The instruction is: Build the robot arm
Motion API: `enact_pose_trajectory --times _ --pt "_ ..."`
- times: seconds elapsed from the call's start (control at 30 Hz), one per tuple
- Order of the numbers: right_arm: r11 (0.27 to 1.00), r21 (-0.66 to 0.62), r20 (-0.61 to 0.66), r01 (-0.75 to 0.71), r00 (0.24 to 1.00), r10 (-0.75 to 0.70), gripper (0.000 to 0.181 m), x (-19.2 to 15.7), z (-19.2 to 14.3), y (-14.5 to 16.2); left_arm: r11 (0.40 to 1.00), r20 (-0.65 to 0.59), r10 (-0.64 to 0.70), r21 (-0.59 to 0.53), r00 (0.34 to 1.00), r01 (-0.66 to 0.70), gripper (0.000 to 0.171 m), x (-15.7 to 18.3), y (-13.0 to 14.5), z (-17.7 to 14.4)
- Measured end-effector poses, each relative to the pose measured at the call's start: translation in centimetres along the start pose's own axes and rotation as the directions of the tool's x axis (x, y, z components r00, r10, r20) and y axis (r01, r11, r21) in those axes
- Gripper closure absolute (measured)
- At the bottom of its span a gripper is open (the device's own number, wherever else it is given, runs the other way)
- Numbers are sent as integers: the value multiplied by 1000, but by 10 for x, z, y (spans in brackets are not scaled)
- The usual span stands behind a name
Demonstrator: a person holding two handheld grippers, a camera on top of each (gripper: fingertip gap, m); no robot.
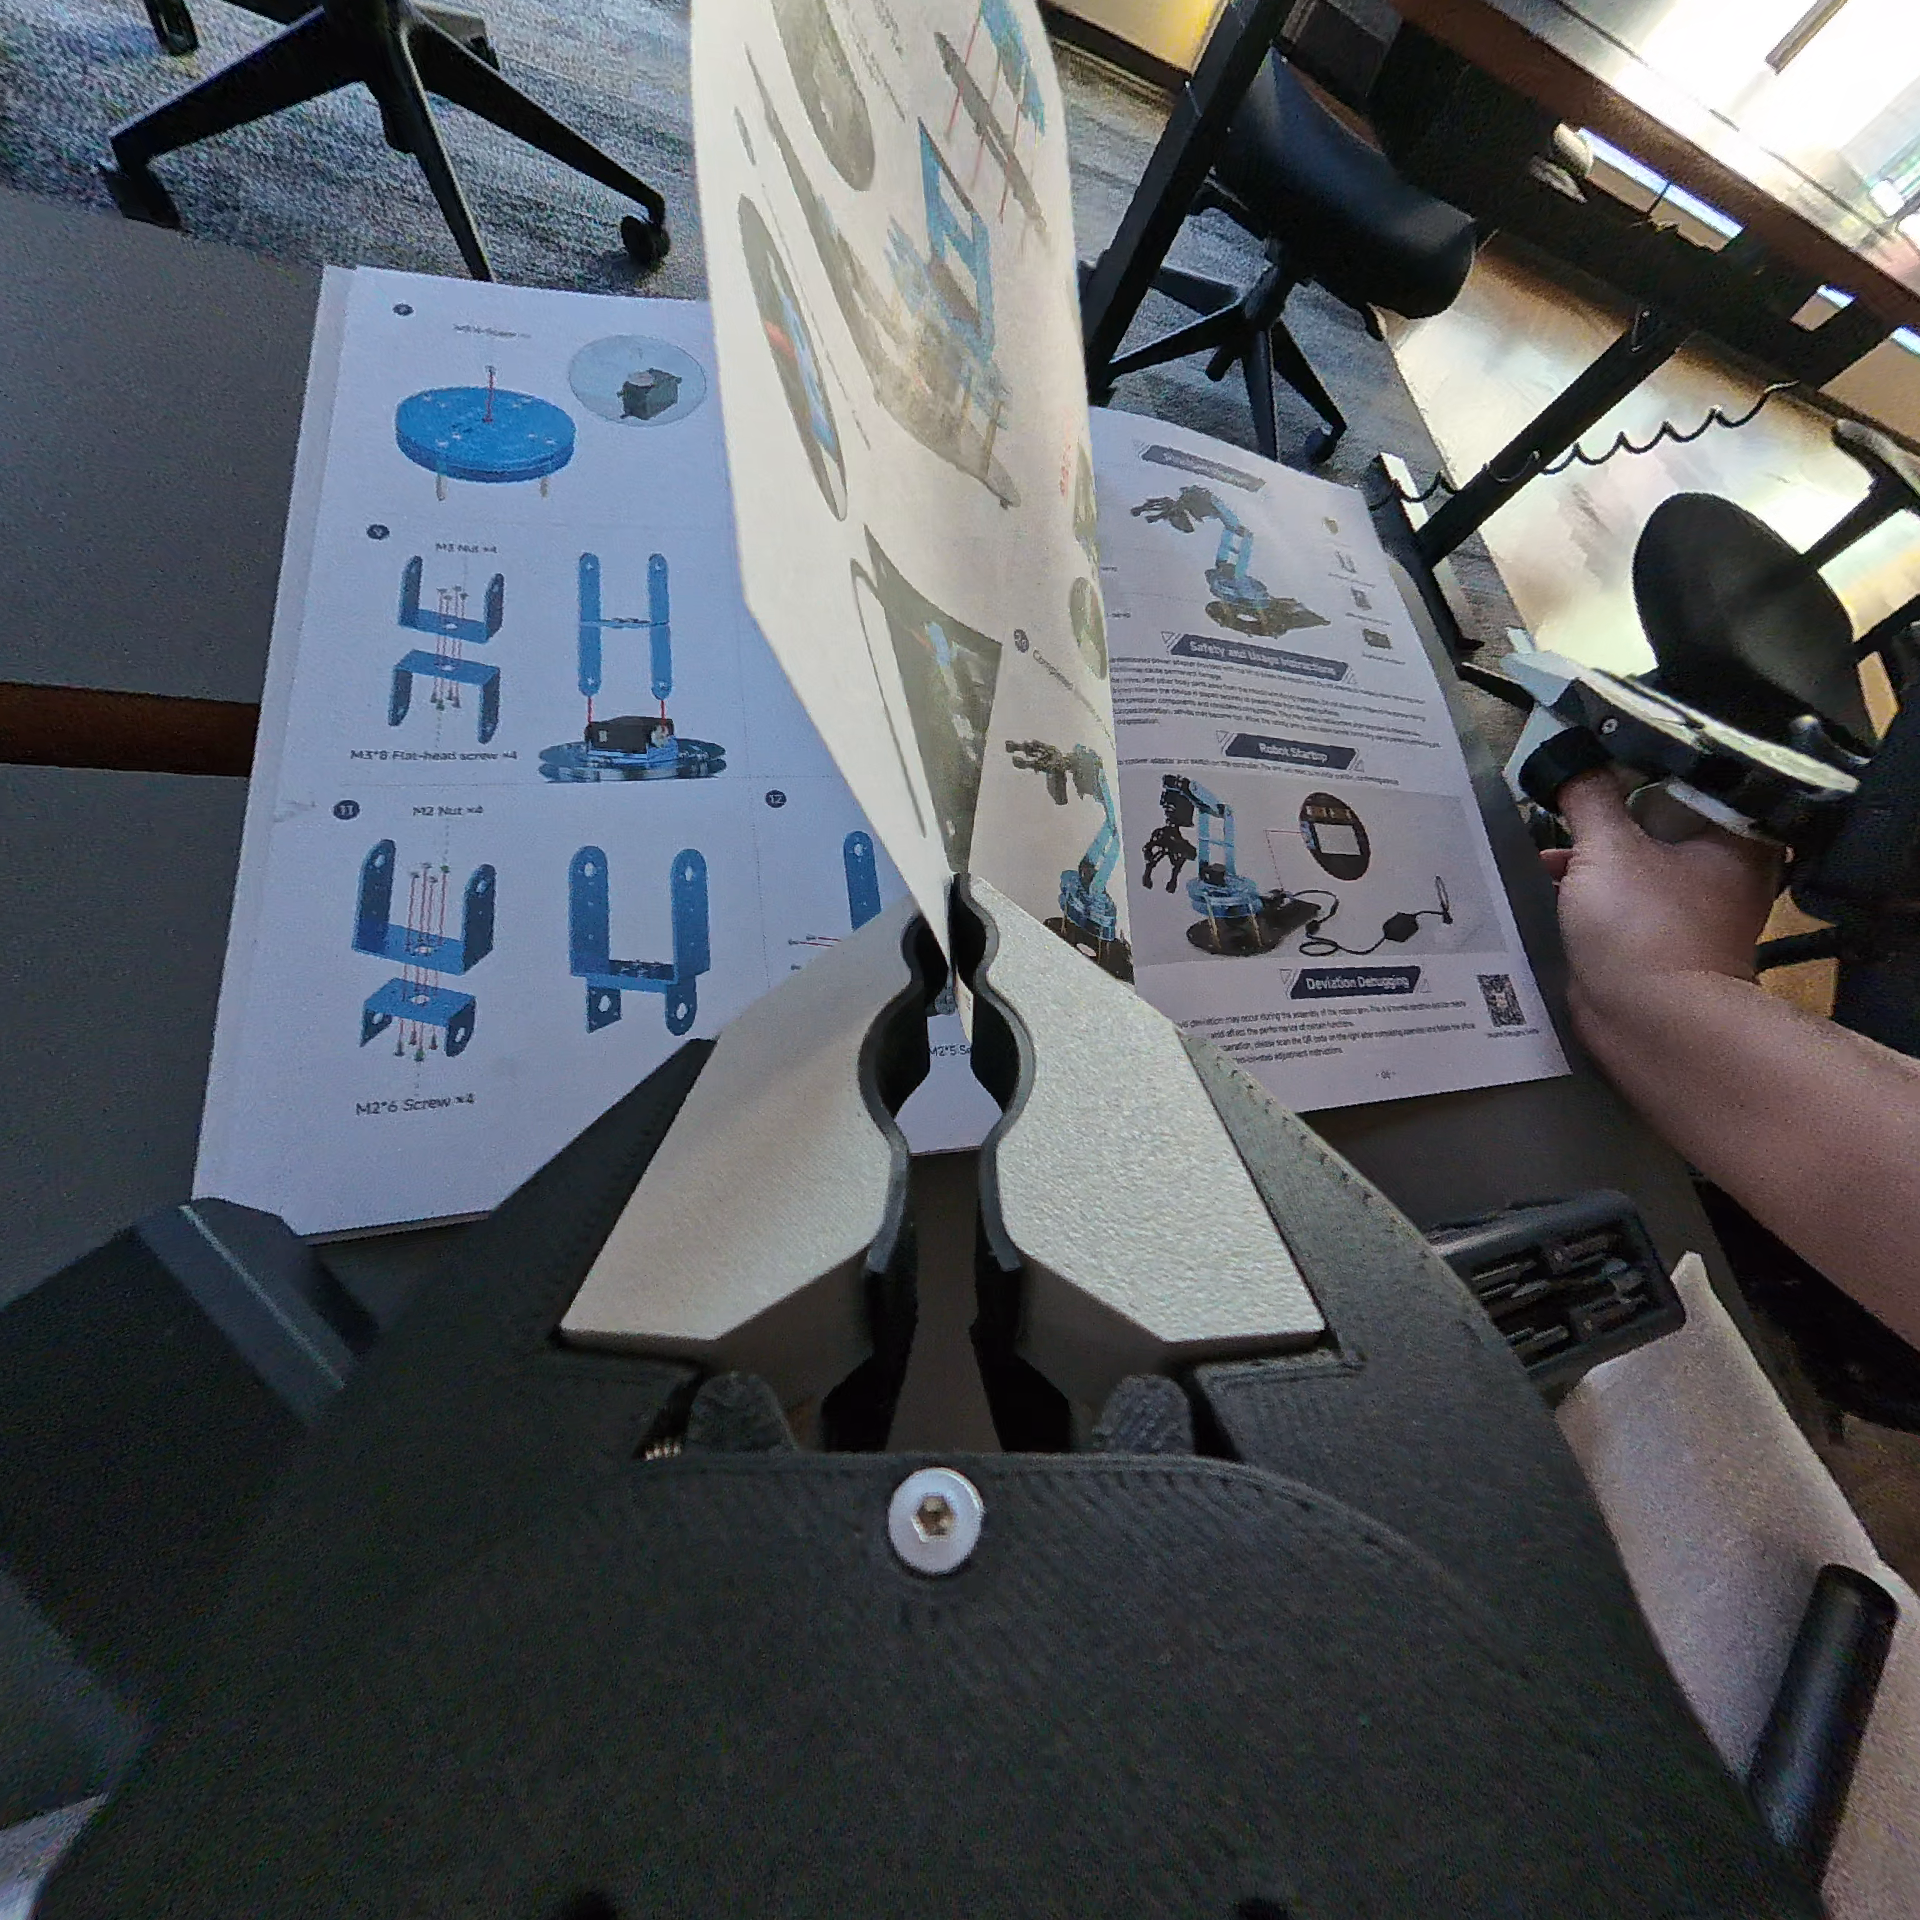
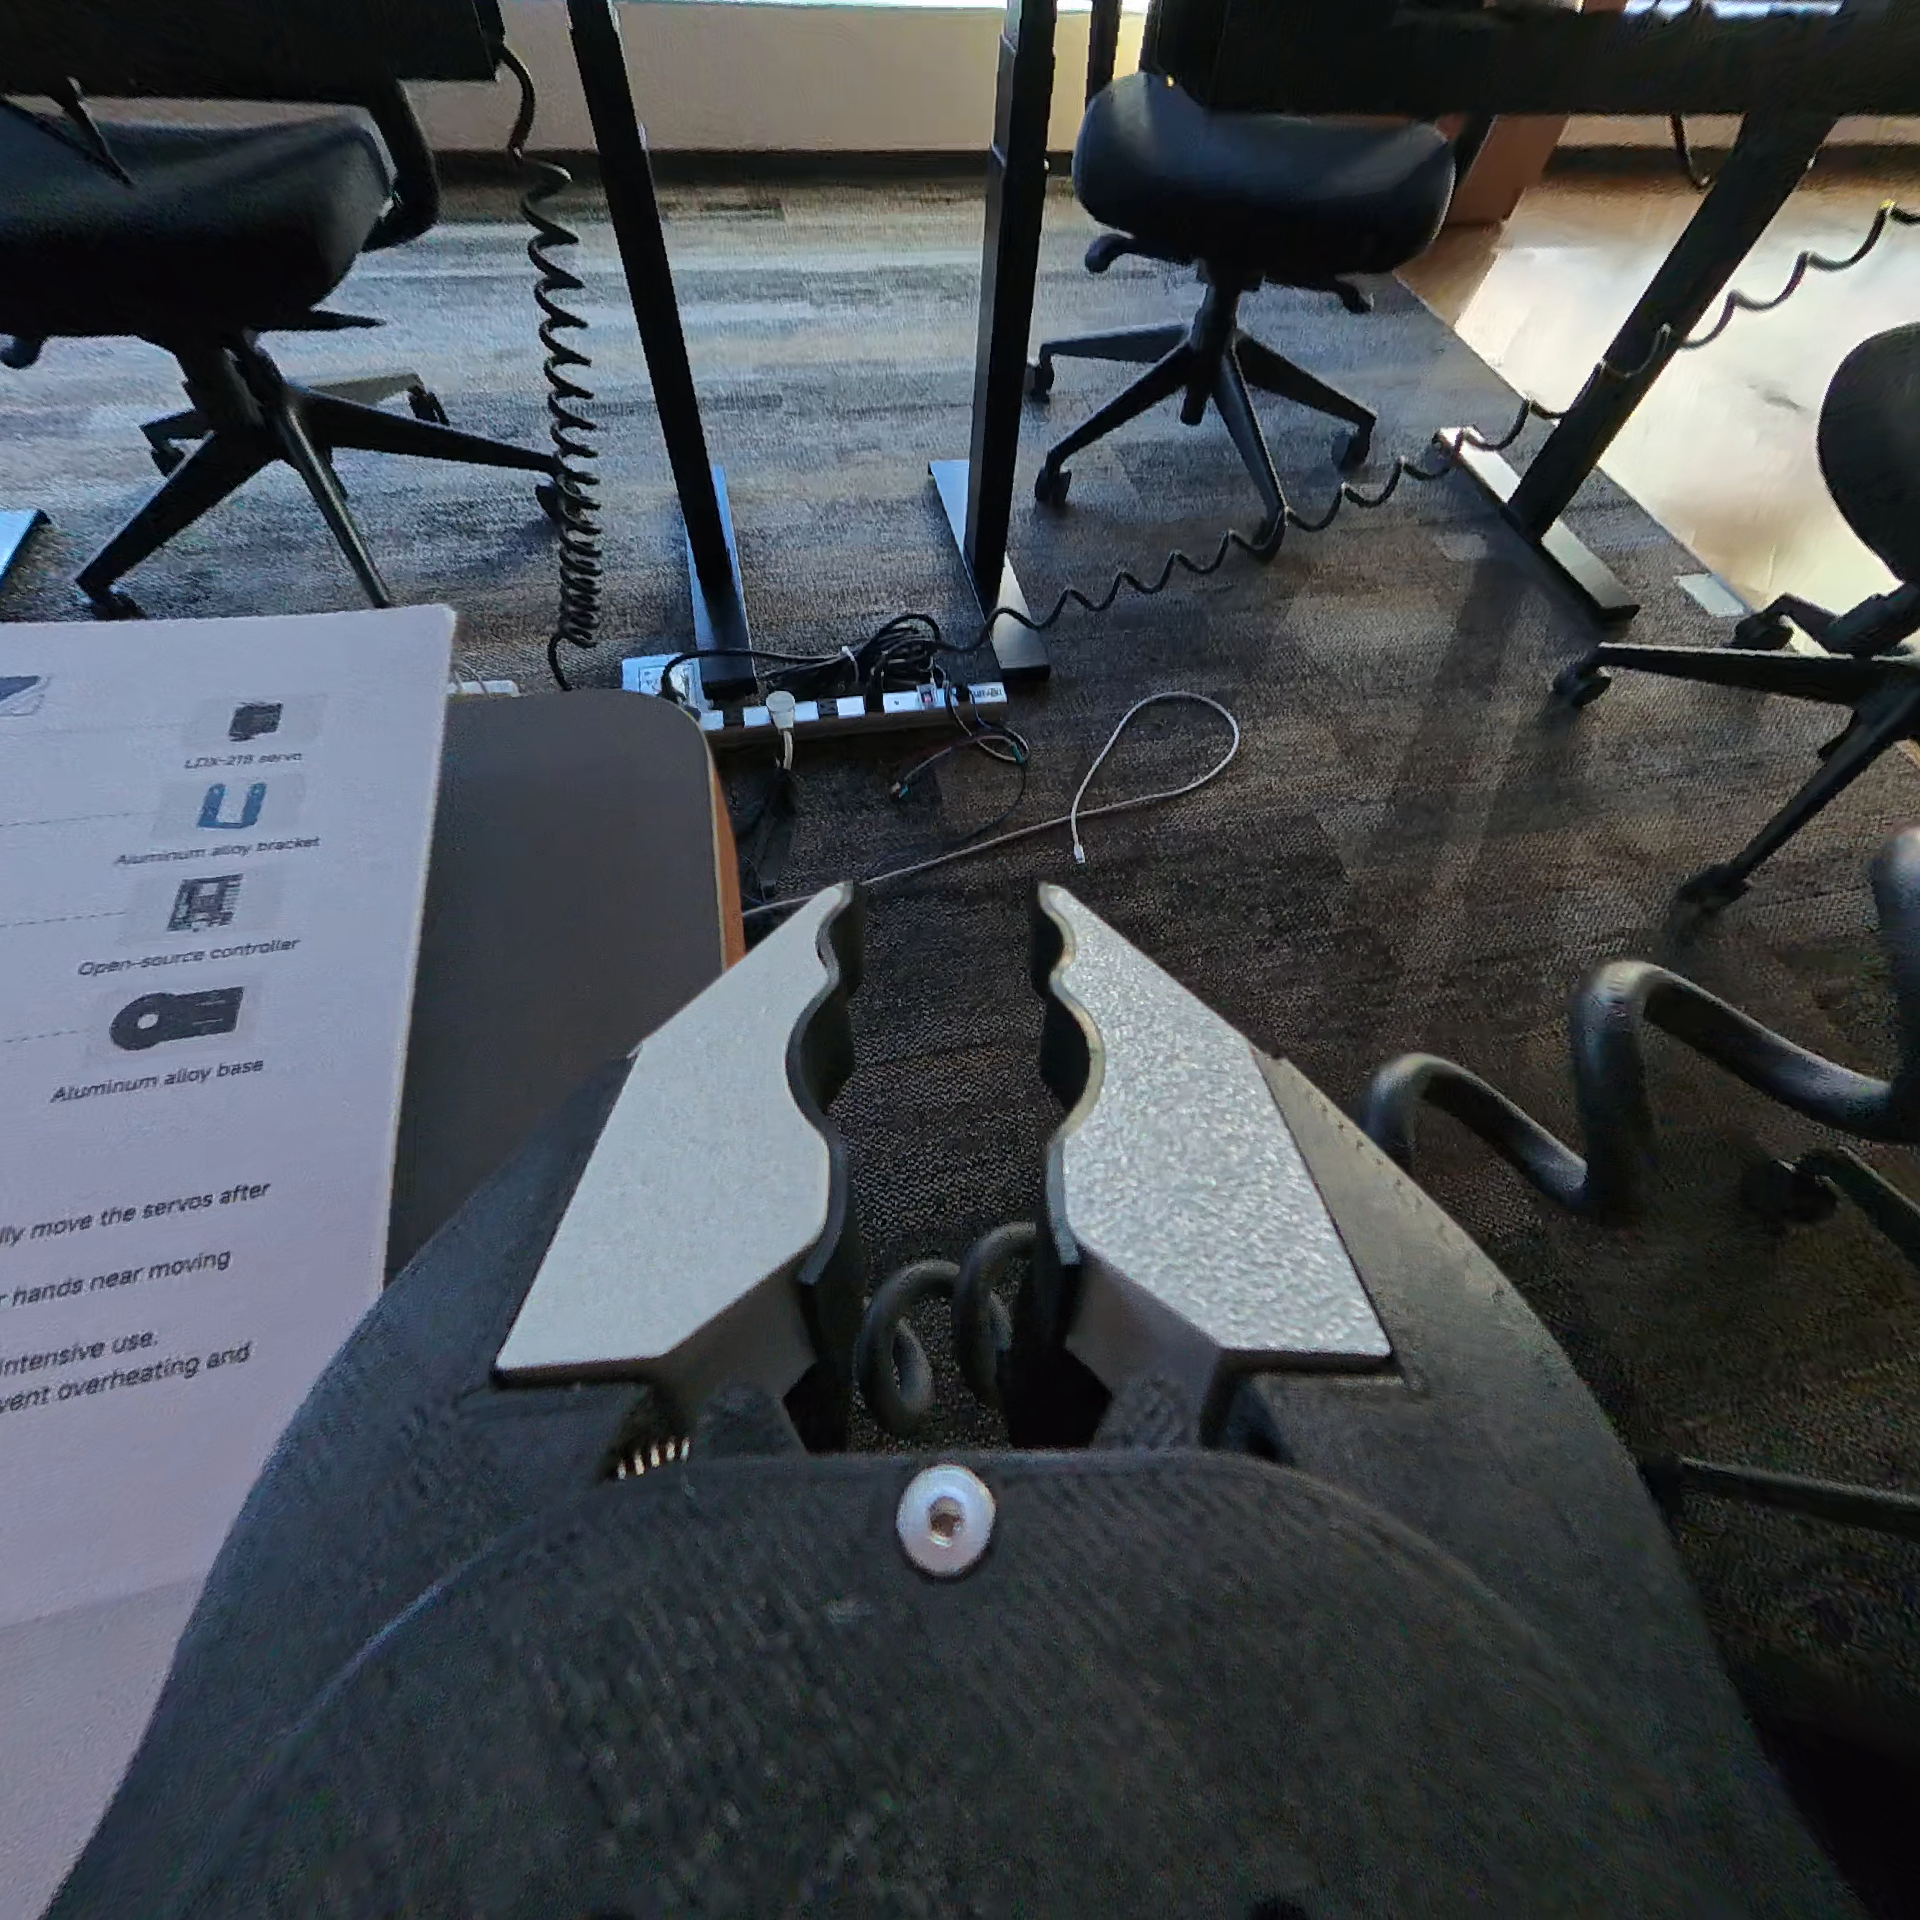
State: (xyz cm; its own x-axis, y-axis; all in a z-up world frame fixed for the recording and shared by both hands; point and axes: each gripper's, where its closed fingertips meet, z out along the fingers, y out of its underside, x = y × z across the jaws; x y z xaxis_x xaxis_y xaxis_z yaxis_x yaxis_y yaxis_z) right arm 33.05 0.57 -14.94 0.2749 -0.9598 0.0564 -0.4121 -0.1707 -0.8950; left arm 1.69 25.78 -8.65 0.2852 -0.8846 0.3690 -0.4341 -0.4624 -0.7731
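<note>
Grey carpet (image 2: 1299,727) and black office chairs (image 2: 1236,208) fill the background behind a dark table (image 1: 114,499). At centre of the left wrist view, the left gripper (image 1: 954,904) pinches the lower edge of one page (image 1: 894,343) between its fingertips. The page rises upright toward the top of the frame, thin, matte and printed with pictures. Below it, a booklet (image 1: 468,727) lies open and flat on the table, showing blue part diagrams. The fingers are textured grey with wavy black inner edges.

At right, a hand (image 1: 1652,894) holds the right gripper (image 2: 948,904) beside the booklet's edge. In its own view, that gripper's fingers are spread, holding nothing, over carpet. A black coiled cable (image 2: 1621,1101) curls at lower right.
</note>
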Motion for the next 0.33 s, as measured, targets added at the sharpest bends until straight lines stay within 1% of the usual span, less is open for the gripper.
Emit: enact_pose_trajectory --times 0.07,0.2,0.33 --pt "1000 -23 -11 10 1000 -10 154 1 2 4 1000 -10 -16 8 1000 16 171 -1 -1 0" --pt "993 -88 -6 84 996 -84 160 -5 8 13 998 -35 -59 17 998 60 171 -1 1 1" --pt "987 -119 0 109 994 -110 166 -7 10 17 994 -64 -105 21 992 107 171 0 4 2"
